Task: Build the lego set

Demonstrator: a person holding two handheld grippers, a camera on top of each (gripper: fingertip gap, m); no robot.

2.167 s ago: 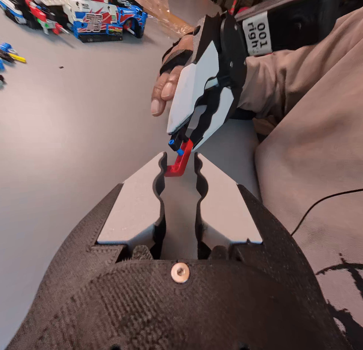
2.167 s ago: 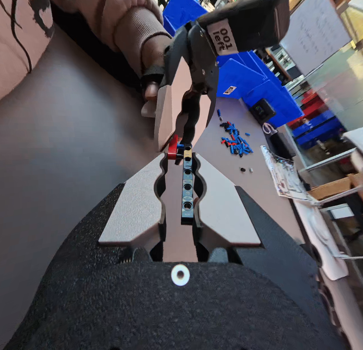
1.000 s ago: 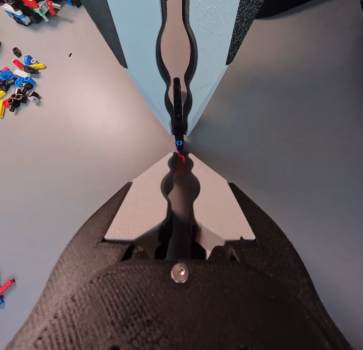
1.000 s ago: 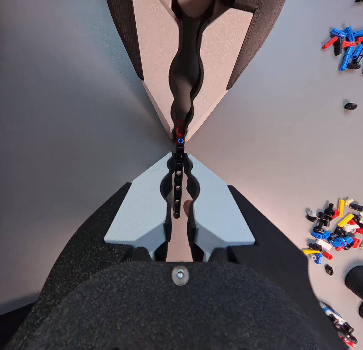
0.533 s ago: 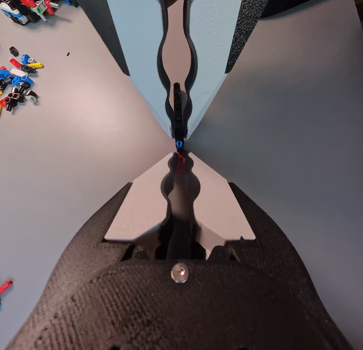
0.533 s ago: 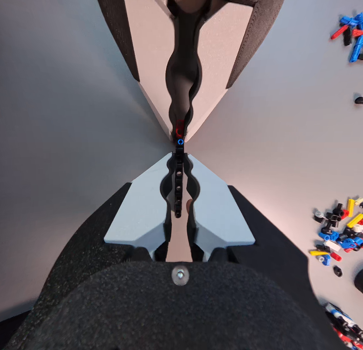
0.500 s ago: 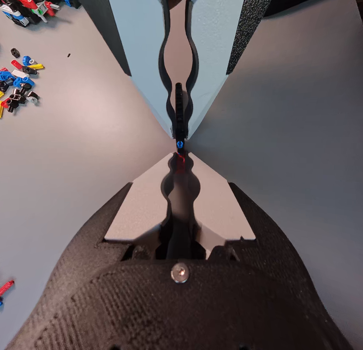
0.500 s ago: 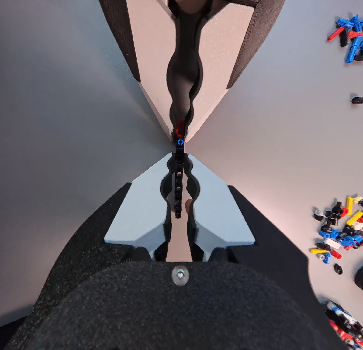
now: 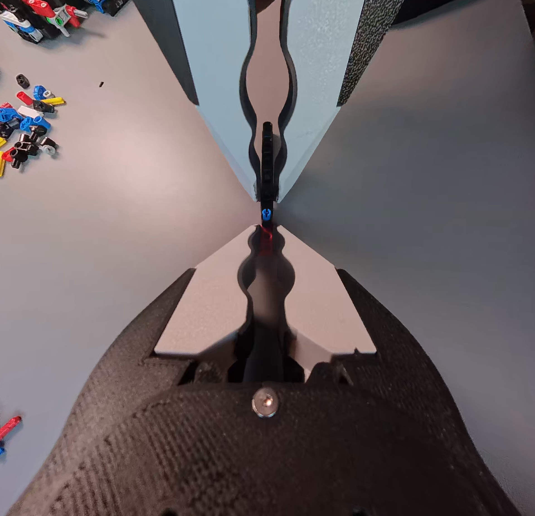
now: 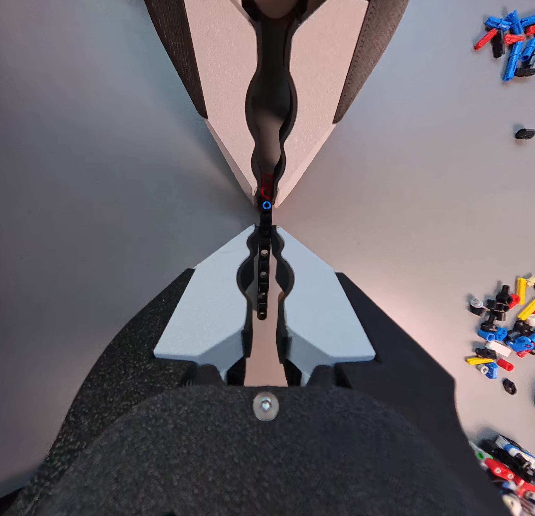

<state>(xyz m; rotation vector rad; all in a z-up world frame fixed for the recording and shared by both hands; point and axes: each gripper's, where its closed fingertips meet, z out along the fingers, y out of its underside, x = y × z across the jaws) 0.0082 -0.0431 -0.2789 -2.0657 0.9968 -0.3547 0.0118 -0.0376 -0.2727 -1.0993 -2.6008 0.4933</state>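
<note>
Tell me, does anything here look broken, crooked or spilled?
Nothing stands out. The left gripper grips a red piece and the right gripper a black beam, meeting tip to tip in a straight line at a blue pin. The loose pieces on the table look like ordinary building stock.

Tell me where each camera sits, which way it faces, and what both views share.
Left wrist view: sits on the left gripper, looks along its fingers down at the grey table; the right gripper opposes it.
Right wrist view: sits on the right gripper, facing the left gripper.
Shared: black beam, red piece, blue pin, loose pieces.
</note>
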